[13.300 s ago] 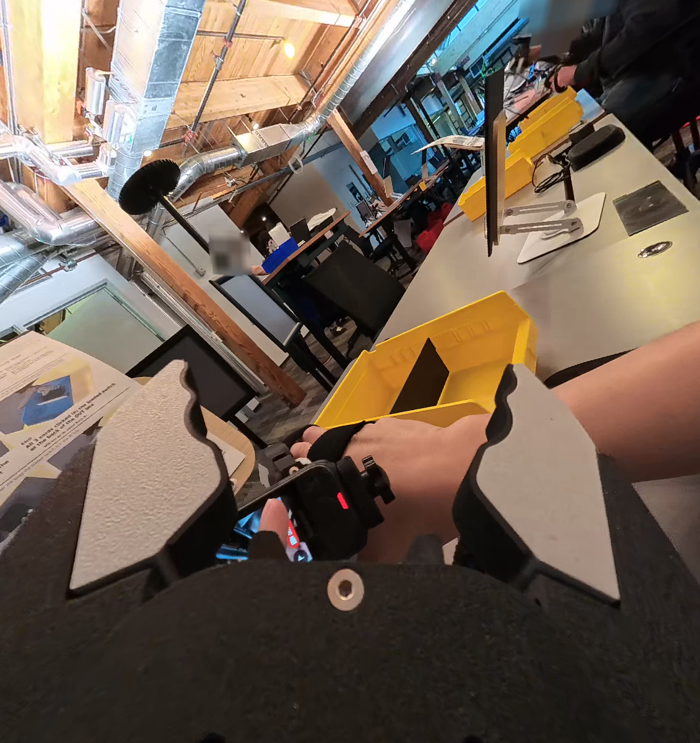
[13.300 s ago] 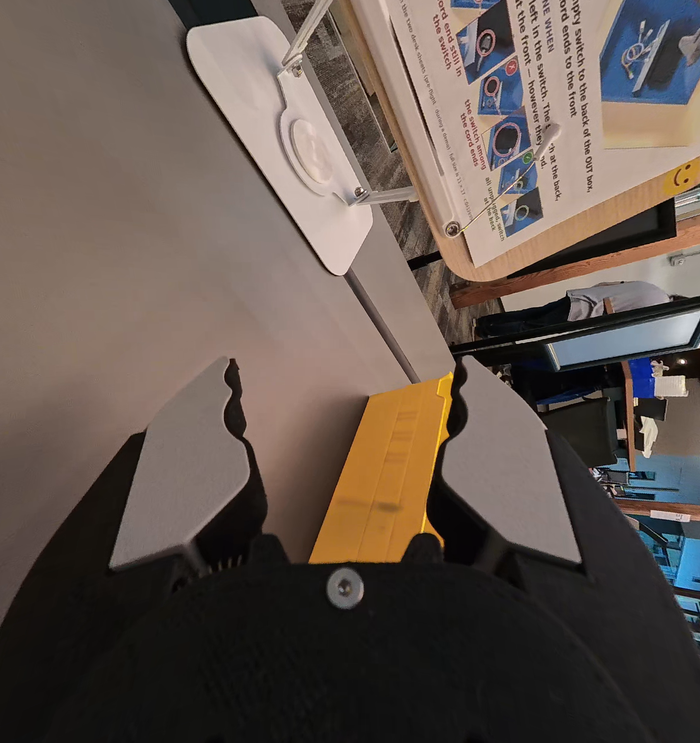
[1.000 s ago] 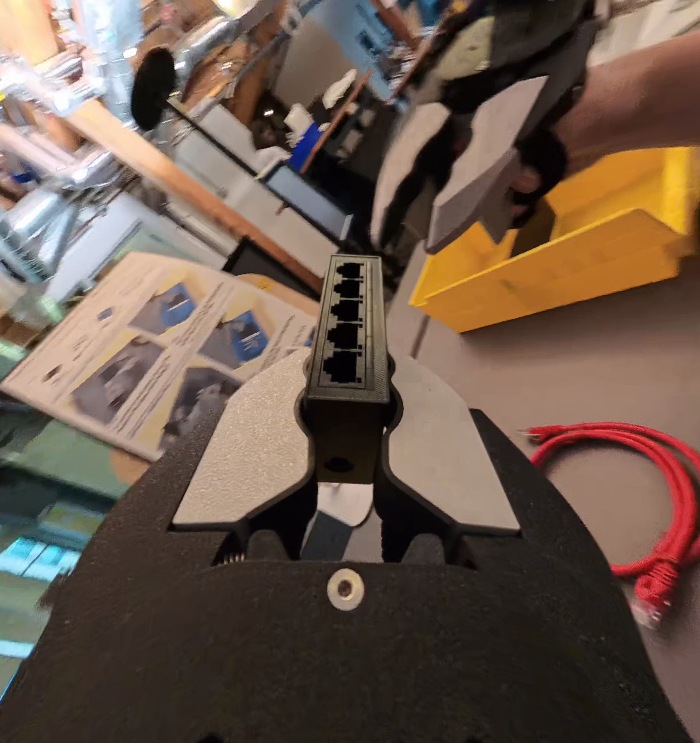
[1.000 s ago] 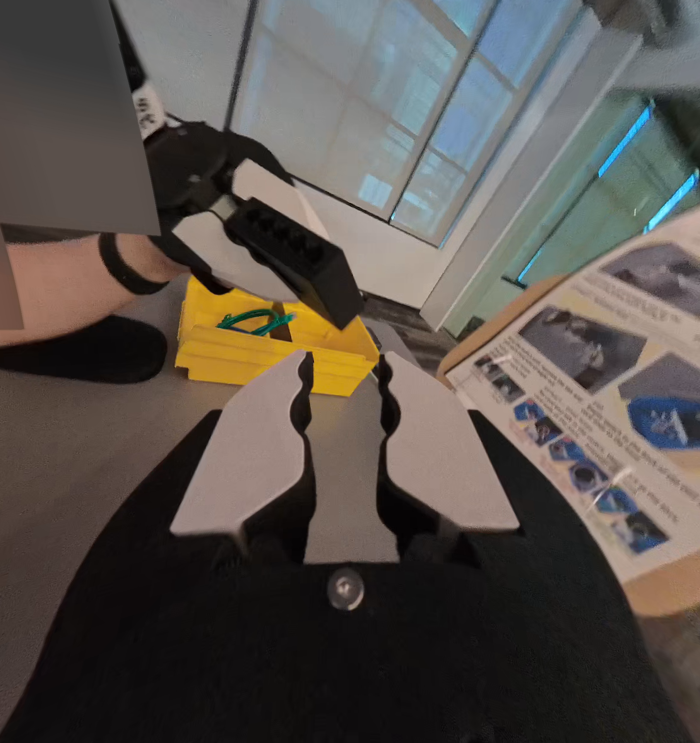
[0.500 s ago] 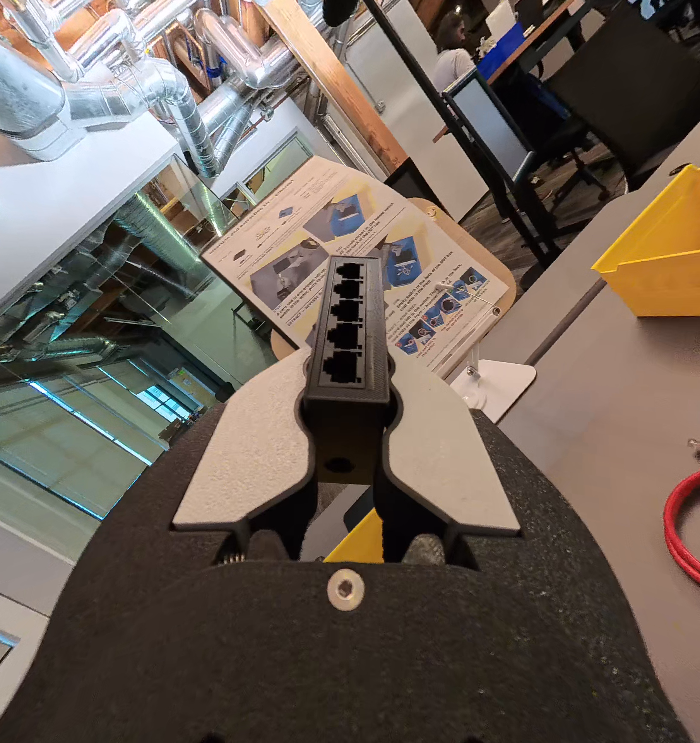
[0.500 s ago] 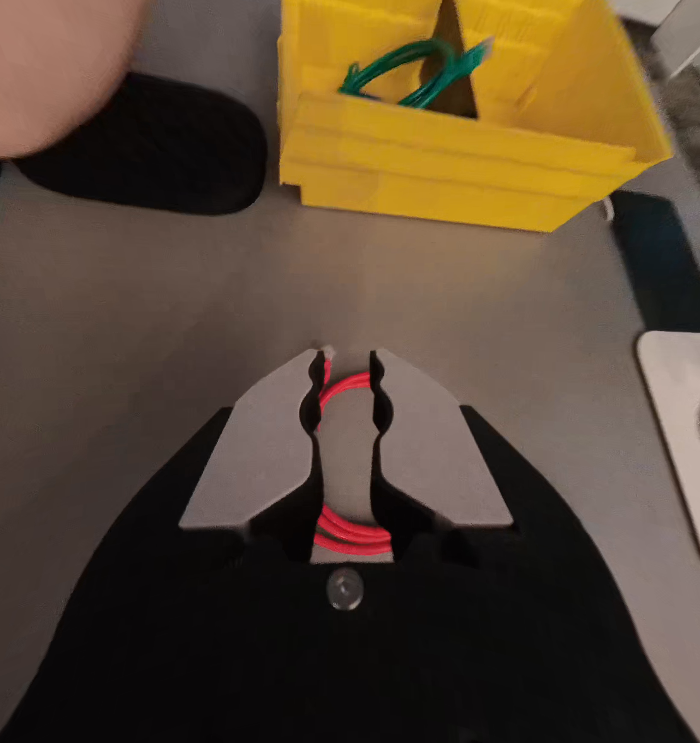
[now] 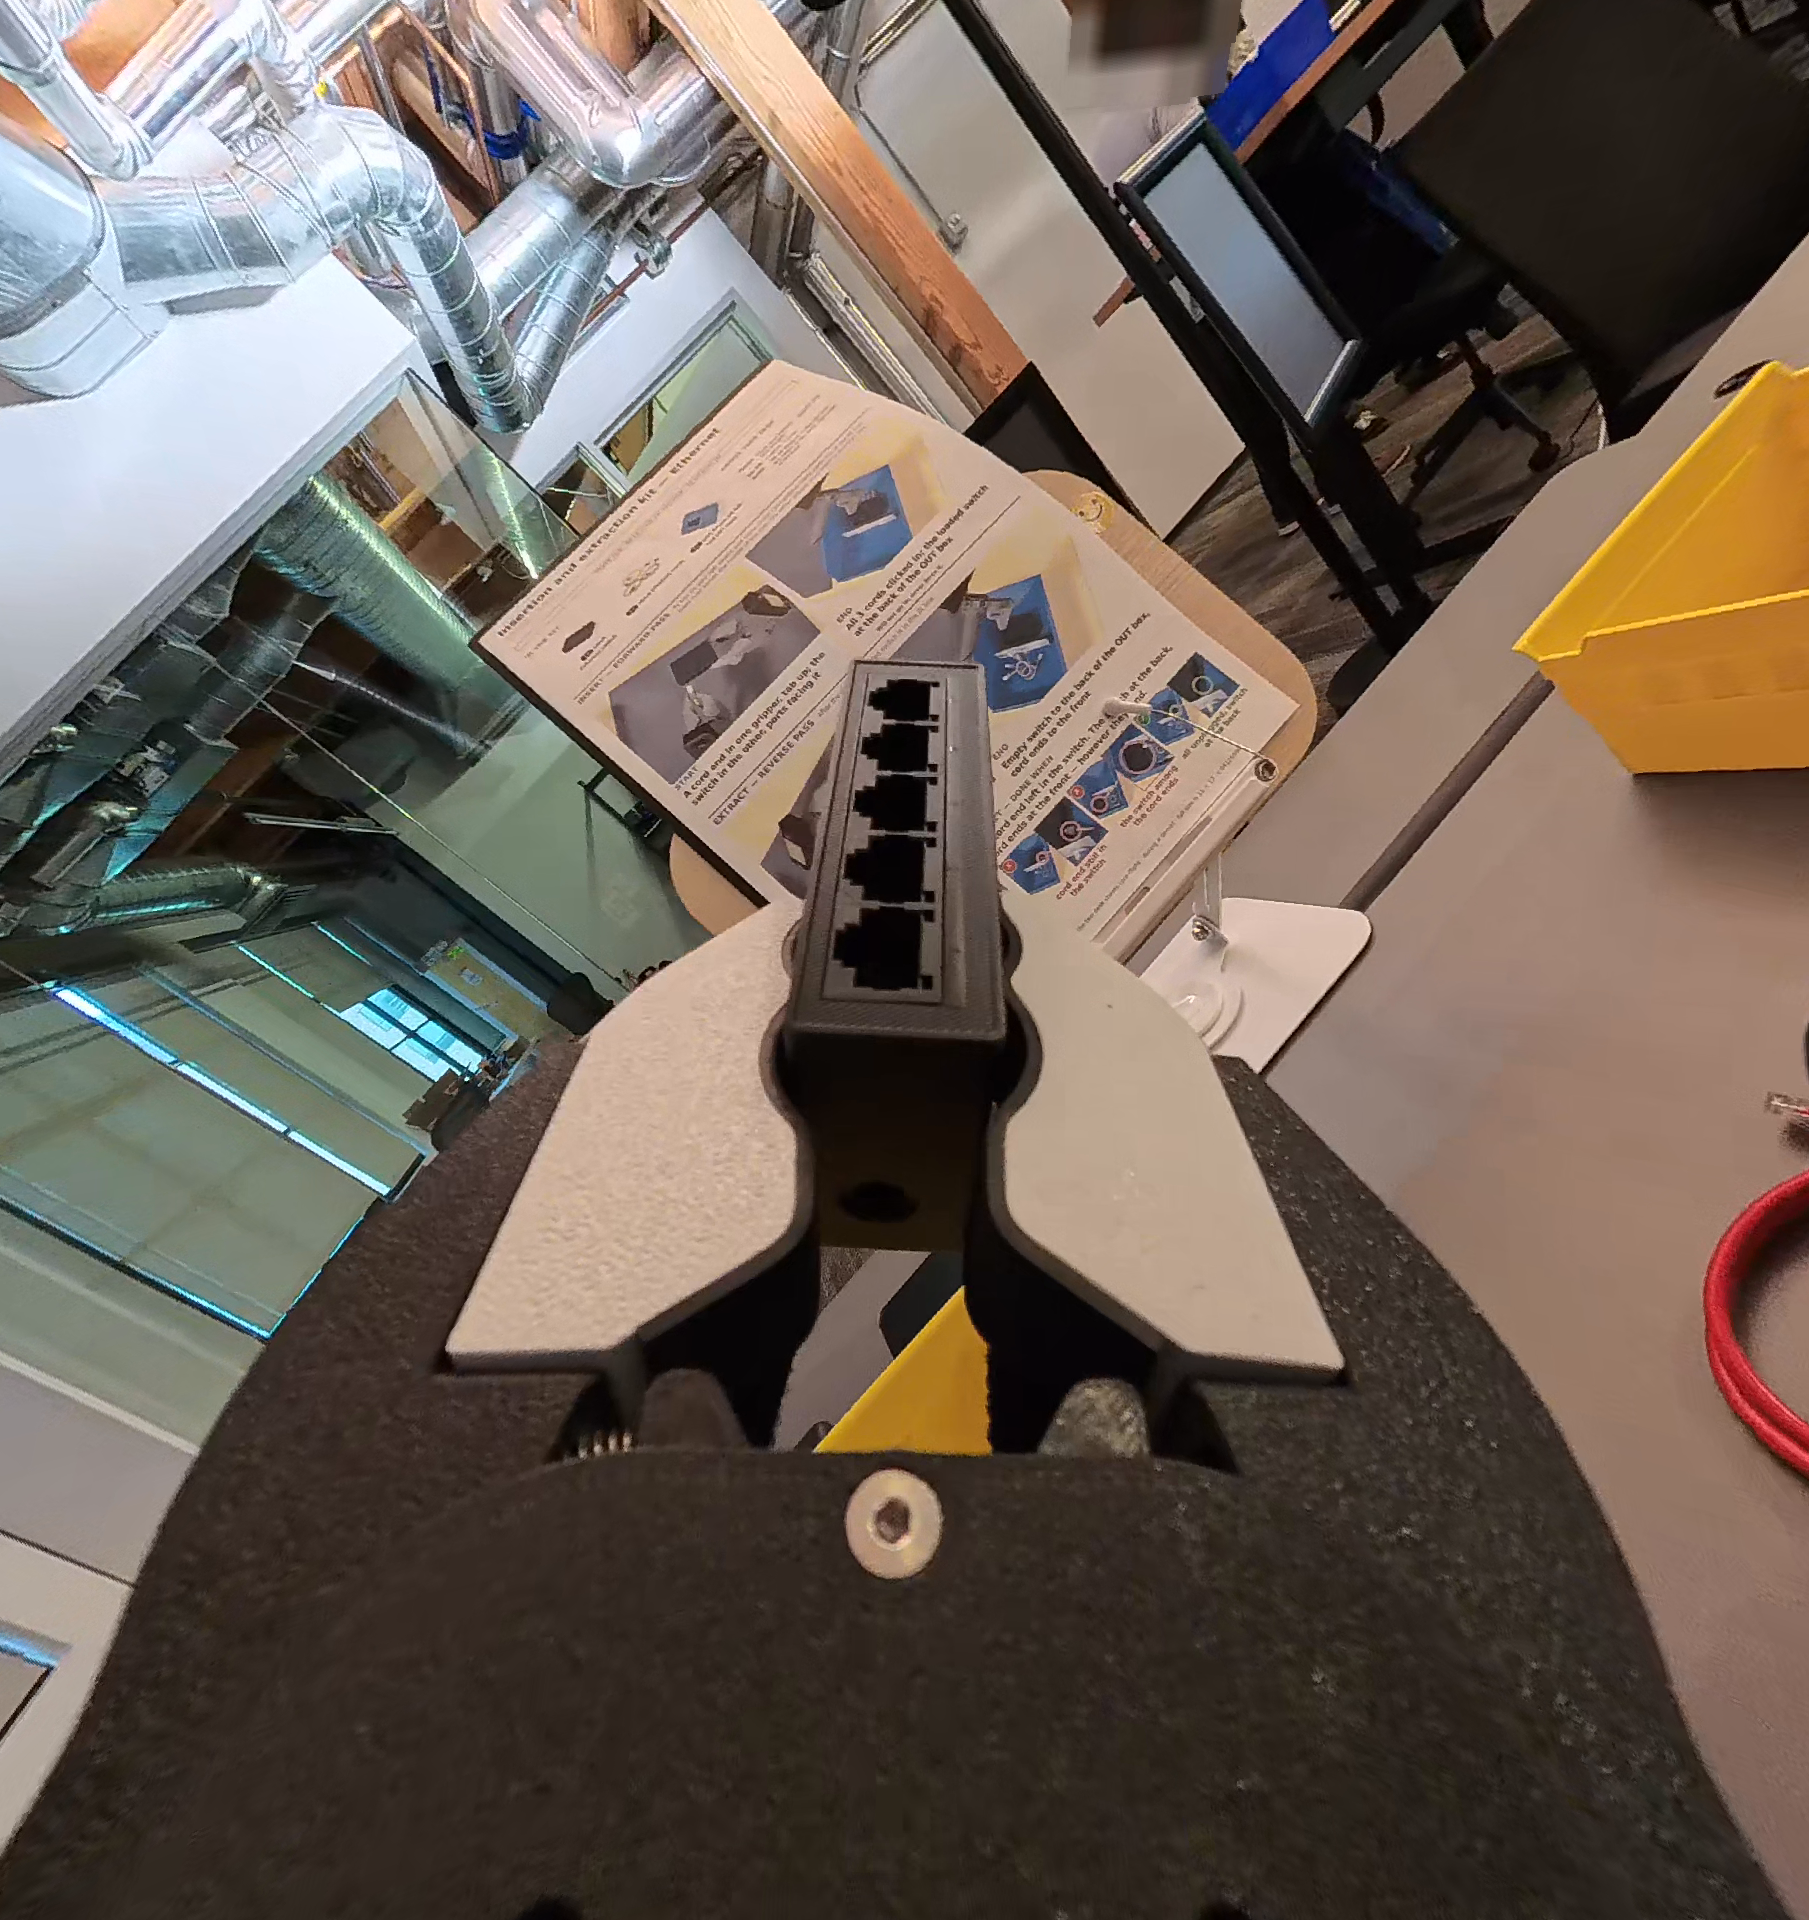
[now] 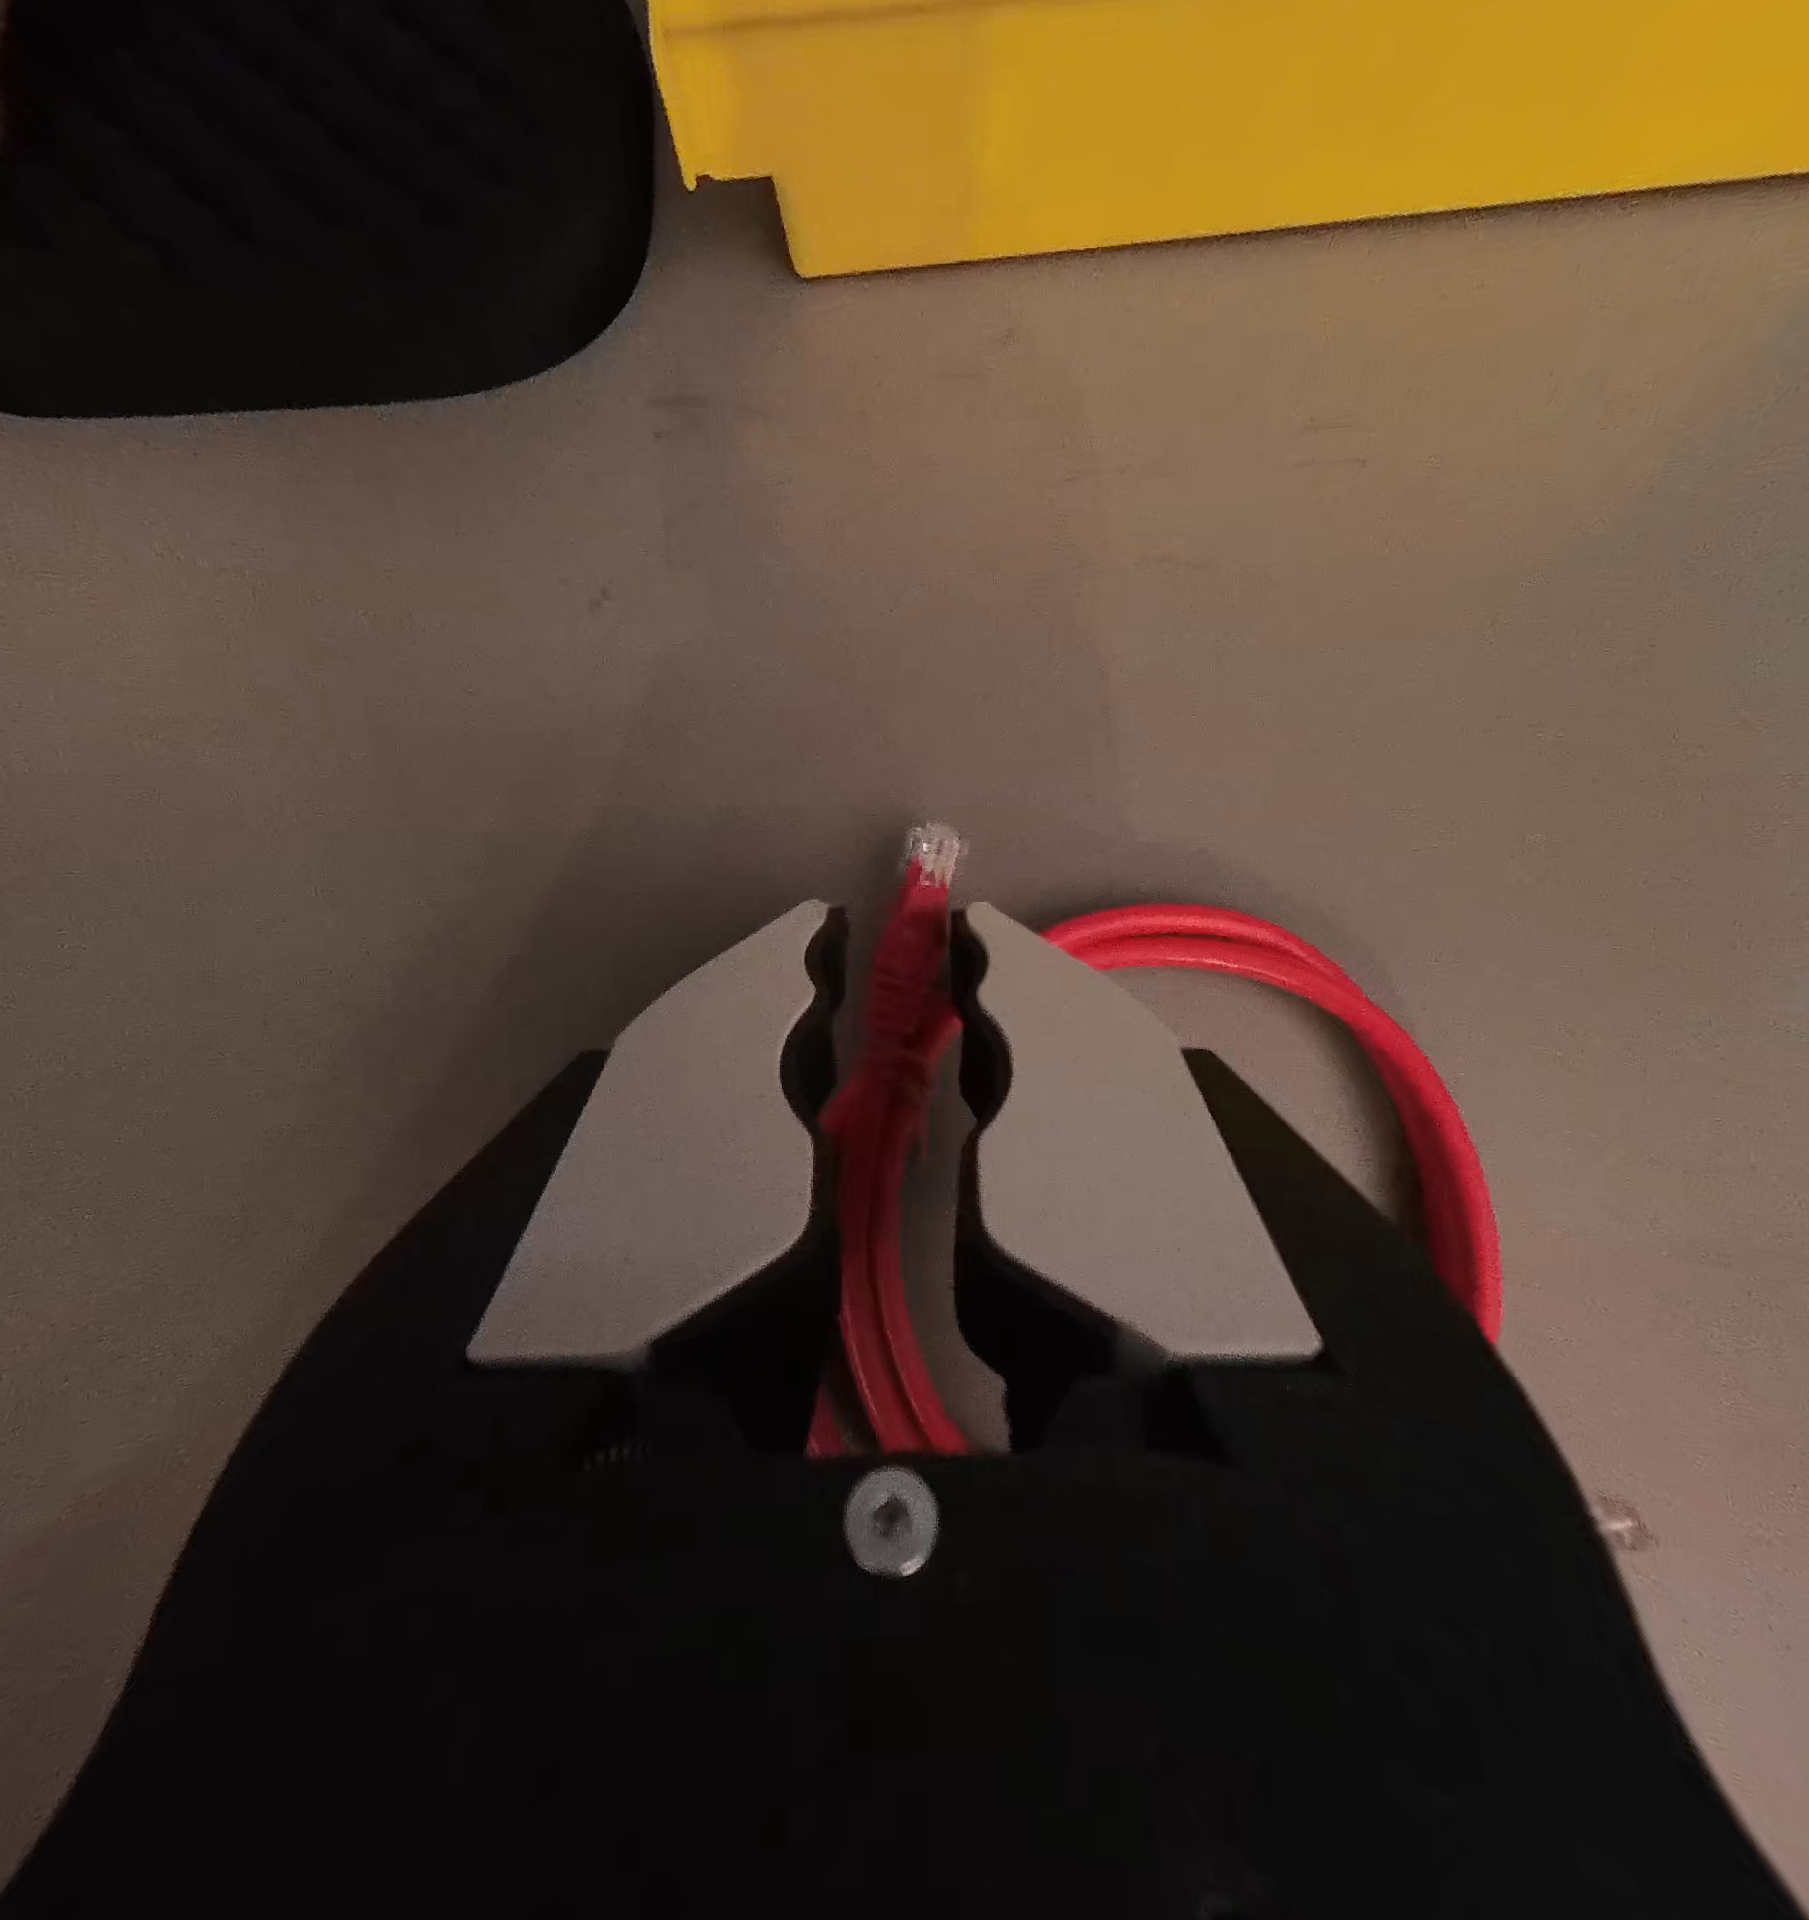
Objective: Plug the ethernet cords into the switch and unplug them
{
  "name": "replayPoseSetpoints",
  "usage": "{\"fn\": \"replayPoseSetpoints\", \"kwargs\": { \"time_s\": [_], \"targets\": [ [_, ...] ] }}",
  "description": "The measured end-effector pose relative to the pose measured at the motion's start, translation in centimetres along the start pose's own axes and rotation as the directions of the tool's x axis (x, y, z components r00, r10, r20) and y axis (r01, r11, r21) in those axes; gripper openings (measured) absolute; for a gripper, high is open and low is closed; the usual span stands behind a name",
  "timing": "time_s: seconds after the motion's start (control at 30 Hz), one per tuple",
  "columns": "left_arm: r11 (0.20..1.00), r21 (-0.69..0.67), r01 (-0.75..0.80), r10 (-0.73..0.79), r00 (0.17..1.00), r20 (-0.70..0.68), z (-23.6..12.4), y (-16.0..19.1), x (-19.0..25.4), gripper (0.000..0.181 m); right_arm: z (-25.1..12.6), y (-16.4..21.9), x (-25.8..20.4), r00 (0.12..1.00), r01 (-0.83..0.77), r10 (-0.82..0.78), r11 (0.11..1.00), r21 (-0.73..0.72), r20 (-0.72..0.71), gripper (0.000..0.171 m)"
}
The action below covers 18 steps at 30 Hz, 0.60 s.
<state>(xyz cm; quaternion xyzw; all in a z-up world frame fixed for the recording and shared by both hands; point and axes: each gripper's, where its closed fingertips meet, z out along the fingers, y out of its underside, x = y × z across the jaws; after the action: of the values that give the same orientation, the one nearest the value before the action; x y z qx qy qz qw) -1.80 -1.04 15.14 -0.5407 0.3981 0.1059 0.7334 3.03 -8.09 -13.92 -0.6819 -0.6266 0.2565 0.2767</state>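
My left claw (image 7: 898, 997) is clamped on the black switch (image 7: 905, 842), held up off the table. Five ports run in a row along its top face, all empty. The switch juts forward past my fingertips toward an instruction poster (image 7: 879, 665) on a wooden board, which stands on a white base (image 7: 1284, 945).

My right claw (image 8: 898, 920) hangs low over the grey table (image 8: 360, 675), pointing down at it. The red cord (image 8: 905, 1039) runs up the narrow gap between the fingers, its clear plug (image 8: 933, 850) poking out just past the tips. The fingers are drawn in close on either side of the cord's boot, but I cannot tell whether they pinch it. The rest of the cord loops out to the right of the claw, lying on the table.

A yellow bin (image 8: 1243, 125) sits beyond the plug. A black pad (image 8: 287, 197) lies left of the bin.

From the left camera, the red loop (image 7: 1773, 1340) shows at the right edge, with a yellow bin (image 7: 1710, 644) farther back.
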Motion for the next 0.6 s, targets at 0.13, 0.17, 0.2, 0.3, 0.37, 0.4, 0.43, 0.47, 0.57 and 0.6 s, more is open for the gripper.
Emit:
{"fn": "replayPoseSetpoints", "kwargs": {
  "time_s": [0.13, 0.17, 0.2, 0.3, 0.37, 0.4, 0.43, 0.47, 0.57, 0.6],
  "targets": [
    [1.0, -0.006, -0.008, 0.008, 1.0, 0.0, 0.2, 0.1, 0.2, 0.029, 0.4, 0.9, 0.4, 1.0, 0.014, -0.015, 0.999, -0.046, -0.022, 0.017],
    [1.0, -0.009, -0.01, 0.01, 1.0, 0.003, 0.2, 0.2, 0.1, 0.03, 0.4, 0.9, 0.5, 1.0, 0.015, -0.016, 0.999, -0.045, -0.02, 0.017],
    [1.0, -0.011, -0.011, 0.011, 1.0, 0.004, 0.3, 0.3, 0.1, 0.029, 0.4, 0.9, 0.5, 1.0, 0.021, -0.021, 0.999, -0.042, -0.016, 0.017],
    [0.999, -0.027, -0.018, 0.018, 1.0, 0.017, 0.3, 0.7, -0.1, 0.029, 0.5, 1.0, 0.3, 0.997, 0.071, -0.072, 0.997, -0.032, -0.01, 0.019],
    [0.999, -0.037, -0.034, 0.035, 0.999, 0.023, 0.4, 1.0, -0.2, 0.029, 0.5, 1.2, 0.2, 0.994, 0.105, -0.106, 0.994, -0.043, -0.022, 0.021],
    [0.998, -0.042, -0.042, 0.043, 0.999, 0.027, 0.4, 1.1, -0.3, 0.029, 0.6, 1.2, 0.2, 0.993, 0.111, -0.112, 0.993, -0.048, -0.03, 0.021],
    [0.998, -0.044, -0.049, 0.051, 0.998, 0.028, 0.4, 1.2, -0.3, 0.029, 0.6, 1.2, 0.2, 0.992, 0.117, -0.119, 0.992, -0.053, -0.036, 0.021],
    [0.997, -0.047, -0.055, 0.057, 0.998, 0.028, 0.5, 1.3, -0.2, 0.029, 0.7, 1.2, 0.2, 0.991, 0.123, -0.125, 0.991, -0.053, -0.04, 0.021],
    [0.995, -0.06, -0.077, 0.079, 0.997, 0.027, 0.6, 1.5, 0.0, 0.029, 0.6, 1.3, 0.2, 0.993, 0.112, -0.114, 0.993, -0.046, -0.036, 0.02],
    [0.994, -0.065, -0.087, 0.089, 0.996, 0.026, 0.6, 1.6, 0.0, 0.029, 0.7, 1.3, 0.2, 0.994, 0.102, -0.103, 0.994, -0.04, -0.032, 0.017]
  ]
}}
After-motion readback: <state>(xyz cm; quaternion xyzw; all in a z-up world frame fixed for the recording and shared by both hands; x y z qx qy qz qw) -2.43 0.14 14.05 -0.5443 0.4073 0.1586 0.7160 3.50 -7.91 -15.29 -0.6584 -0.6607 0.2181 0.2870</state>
